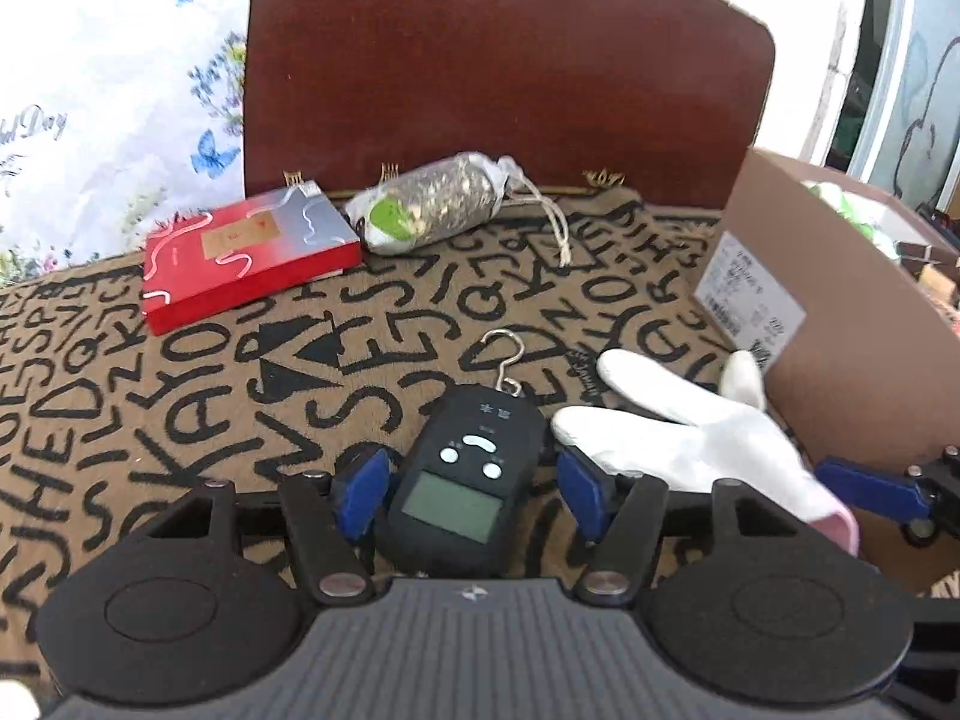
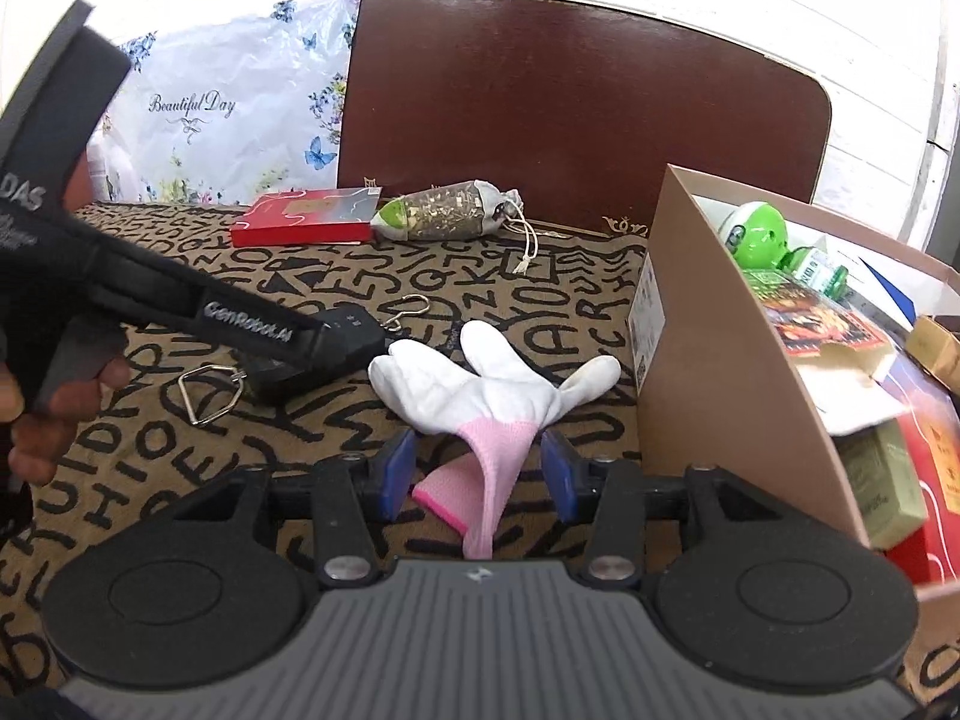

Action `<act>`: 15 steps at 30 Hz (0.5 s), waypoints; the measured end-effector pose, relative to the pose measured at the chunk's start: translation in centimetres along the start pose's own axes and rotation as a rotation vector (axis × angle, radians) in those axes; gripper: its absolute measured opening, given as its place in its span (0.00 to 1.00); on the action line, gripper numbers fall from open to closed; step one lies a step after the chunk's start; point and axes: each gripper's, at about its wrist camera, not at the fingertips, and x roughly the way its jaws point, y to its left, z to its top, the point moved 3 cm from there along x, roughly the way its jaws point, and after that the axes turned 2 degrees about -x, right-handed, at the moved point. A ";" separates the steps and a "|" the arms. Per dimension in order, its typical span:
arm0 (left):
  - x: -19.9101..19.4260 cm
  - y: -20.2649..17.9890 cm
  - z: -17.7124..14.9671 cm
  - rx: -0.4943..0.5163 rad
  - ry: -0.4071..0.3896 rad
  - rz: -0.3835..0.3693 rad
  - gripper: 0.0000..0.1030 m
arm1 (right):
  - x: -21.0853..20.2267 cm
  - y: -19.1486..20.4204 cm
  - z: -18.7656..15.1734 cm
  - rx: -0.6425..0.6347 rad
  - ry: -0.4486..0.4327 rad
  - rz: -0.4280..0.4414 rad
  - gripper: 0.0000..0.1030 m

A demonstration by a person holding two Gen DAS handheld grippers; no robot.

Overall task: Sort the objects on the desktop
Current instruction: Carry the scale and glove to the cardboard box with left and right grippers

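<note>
A black hanging scale (image 1: 462, 474) with a metal hook lies on the letter-print cloth. My left gripper (image 1: 471, 489) is open with its blue pads on either side of the scale, not closed on it. A white glove (image 2: 492, 384) with a pink cuff lies beside the scale. My right gripper (image 2: 477, 471) is open with its pads on either side of the pink cuff. The glove also shows in the left wrist view (image 1: 690, 426). The left gripper's body (image 2: 180, 306) covers most of the scale in the right wrist view.
A red box (image 1: 246, 252) and a bag of dried herbs (image 1: 432, 204) lie at the back by a brown chair back (image 1: 504, 72). A cardboard box (image 2: 720, 372) full of several items stands on the right. A floral plastic sheet (image 2: 228, 108) hangs at back left.
</note>
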 end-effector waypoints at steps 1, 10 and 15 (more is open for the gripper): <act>0.5 0.0 0.1 0.000 0.015 -0.002 0.63 | 0.3 0.0 0.1 0.002 0.005 0.001 0.44; 2.3 -0.3 -0.1 0.057 0.028 0.009 0.65 | 2.9 -0.4 0.3 0.034 0.037 0.003 0.44; 2.0 -0.5 -0.3 0.092 0.032 0.024 0.54 | 3.8 -0.7 0.2 0.066 0.049 0.022 0.29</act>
